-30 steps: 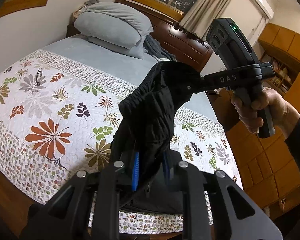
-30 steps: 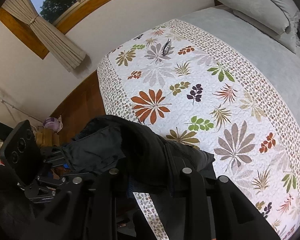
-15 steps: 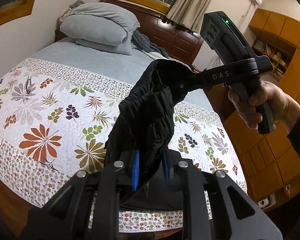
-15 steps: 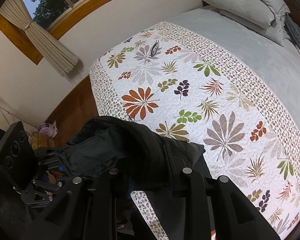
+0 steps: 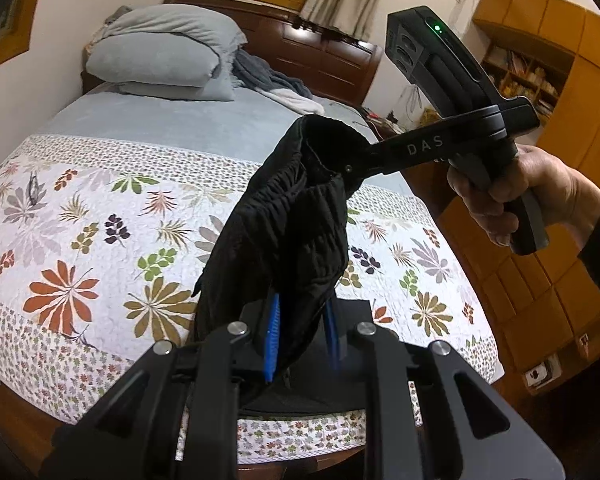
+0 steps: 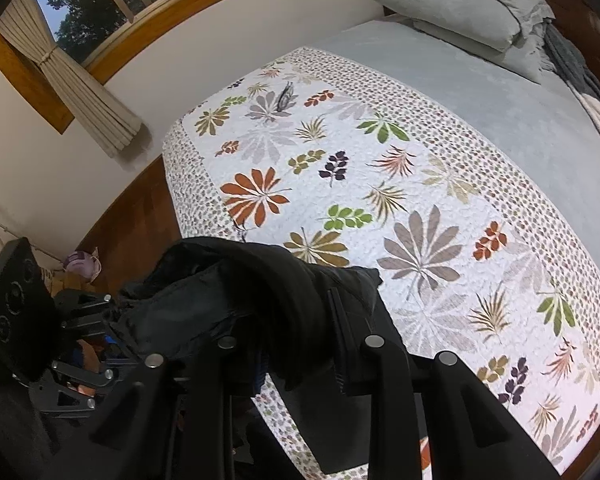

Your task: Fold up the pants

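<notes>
Black pants (image 5: 296, 240) with a gathered elastic waistband hang in the air over the near edge of the bed. My left gripper (image 5: 302, 336) is shut on the lower bunch of the fabric between its blue pads. My right gripper (image 5: 348, 164), held by a hand at the right, is shut on the waistband's top end. In the right wrist view the pants (image 6: 252, 300) drape over my right gripper (image 6: 296, 344) and hide its fingertips; the left gripper (image 6: 80, 332) is at the lower left. The rest of the pants hangs below.
The bed carries a floral quilt (image 5: 100, 232) and a grey sheet (image 5: 172, 120). Grey pillows (image 5: 160, 56) and crumpled clothes (image 5: 272, 84) lie by the headboard. Wooden cabinets (image 5: 548, 280) stand to the right. A curtained window (image 6: 84, 12) and wooden floor are on the left side.
Both grippers have kept their hold on the pants. The views have shifted a little, with the pants carried slightly further over the bed.
</notes>
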Demonstrator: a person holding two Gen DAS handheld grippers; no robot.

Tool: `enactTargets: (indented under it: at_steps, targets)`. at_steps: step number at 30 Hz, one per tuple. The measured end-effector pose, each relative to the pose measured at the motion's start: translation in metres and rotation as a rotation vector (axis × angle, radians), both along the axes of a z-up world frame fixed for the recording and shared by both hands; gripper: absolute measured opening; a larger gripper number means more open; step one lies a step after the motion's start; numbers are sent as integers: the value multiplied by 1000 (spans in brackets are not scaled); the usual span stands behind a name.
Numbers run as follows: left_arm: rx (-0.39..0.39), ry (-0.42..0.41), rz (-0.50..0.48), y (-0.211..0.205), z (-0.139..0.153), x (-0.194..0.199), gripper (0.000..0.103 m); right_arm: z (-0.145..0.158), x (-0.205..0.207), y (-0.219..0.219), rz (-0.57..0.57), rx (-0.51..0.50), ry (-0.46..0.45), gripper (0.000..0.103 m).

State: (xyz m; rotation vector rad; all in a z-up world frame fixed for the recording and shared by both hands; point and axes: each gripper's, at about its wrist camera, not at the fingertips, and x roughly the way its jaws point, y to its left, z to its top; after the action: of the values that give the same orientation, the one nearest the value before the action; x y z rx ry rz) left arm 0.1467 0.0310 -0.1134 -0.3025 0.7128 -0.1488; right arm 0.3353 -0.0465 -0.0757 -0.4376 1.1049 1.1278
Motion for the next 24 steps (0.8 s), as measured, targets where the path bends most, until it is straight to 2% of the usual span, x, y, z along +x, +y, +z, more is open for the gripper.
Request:
enactTargets:
  at_steps: [12, 24]
  targets:
    - [38, 37, -96, -50, -19, 24, 17, -26, 12, -56, -10, 15, -51, 27]
    - [80, 107, -180, -95, -51, 47, 17, -75, 27, -106, -27, 12, -57, 28]
